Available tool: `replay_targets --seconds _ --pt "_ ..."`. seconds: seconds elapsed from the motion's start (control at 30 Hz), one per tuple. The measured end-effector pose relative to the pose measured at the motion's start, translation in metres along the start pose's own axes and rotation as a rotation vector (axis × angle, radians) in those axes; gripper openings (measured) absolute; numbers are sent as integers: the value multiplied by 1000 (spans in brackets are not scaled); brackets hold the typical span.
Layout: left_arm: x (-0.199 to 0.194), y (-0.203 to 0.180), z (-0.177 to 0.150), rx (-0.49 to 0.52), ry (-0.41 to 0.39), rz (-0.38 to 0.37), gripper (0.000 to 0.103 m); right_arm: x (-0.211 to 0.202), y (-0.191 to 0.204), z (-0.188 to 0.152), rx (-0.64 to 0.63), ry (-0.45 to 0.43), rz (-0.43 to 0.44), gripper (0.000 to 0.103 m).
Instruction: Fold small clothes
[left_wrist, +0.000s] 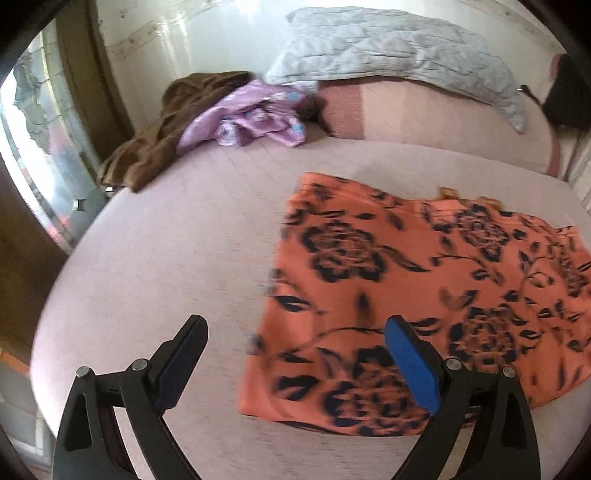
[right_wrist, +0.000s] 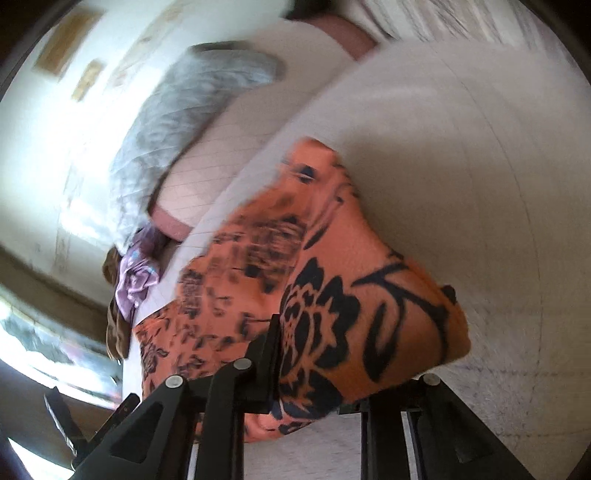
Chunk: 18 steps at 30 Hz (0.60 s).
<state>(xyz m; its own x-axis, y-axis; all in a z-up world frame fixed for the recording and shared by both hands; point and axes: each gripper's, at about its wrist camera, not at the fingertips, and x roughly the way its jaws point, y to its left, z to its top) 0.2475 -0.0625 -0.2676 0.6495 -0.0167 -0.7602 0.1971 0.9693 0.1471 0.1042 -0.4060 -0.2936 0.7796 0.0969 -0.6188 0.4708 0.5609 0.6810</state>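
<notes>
**Inspector A:** Left wrist view, largest items first. The bed fills the frame, covered in a pale pink-grey sheet with a fine grid weave. A white wall stands behind it, and a window with a dark brown frame is at the left.

**Inspector B:** And the task item?

**Inspector A:** The orange garment lies flat on the bed, right of centre. It is thin cloth with a black rose-and-leaf print, roughly rectangular in outline. The left gripper hangs above its near left edge. The jaws stand wide apart and hold nothing. The blue-padded finger shows over the cloth; the other shows over bare sheet.

**Inspector B:** Right wrist view?

**Inspector A:** Tilted and blurred. The right gripper has the orange garment bunched up against it, with cloth between the black fingers and spilling over them. The fingertips are covered, so I cannot tell whether the jaws are clamped.

**Inspector B:** Other items, descending?

**Inspector A:** A grey quilted blanket is draped over a pink bolster at the head of the bed. A brown fleecy garment is heaped at the far left edge. A glossy lilac printed garment is crumpled just beside it, touching it. A dark object at the far right edge is unidentified.
</notes>
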Motion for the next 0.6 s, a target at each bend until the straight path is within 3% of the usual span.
replay_targets --seconds 0.13,0.17,0.2,0.23,0.3,0.47,0.5,0.6 --pt "6 38 7 -90 16 13 96 -7 38 13 -56 -14 -2 20" --pt "8 48 7 -117 26 19 96 -8 76 21 -125 -25 -3 20" --pt "12 59 8 -142 43 31 96 -8 76 21 -125 -25 -3 20" --pt "17 69 9 -166 61 46 96 -5 109 23 -178 -27 4 20" --pt "22 88 9 -216 85 64 96 0 140 19 -214 -22 22 20" --pt "25 129 11 -300 102 143 96 32 222 -18 -354 30 46 20" --pt "25 136 11 -313 99 158 96 32 222 -18 -354 30 46 20" --pt "24 153 13 -350 101 191 96 82 260 -61 -398 146 85 20"
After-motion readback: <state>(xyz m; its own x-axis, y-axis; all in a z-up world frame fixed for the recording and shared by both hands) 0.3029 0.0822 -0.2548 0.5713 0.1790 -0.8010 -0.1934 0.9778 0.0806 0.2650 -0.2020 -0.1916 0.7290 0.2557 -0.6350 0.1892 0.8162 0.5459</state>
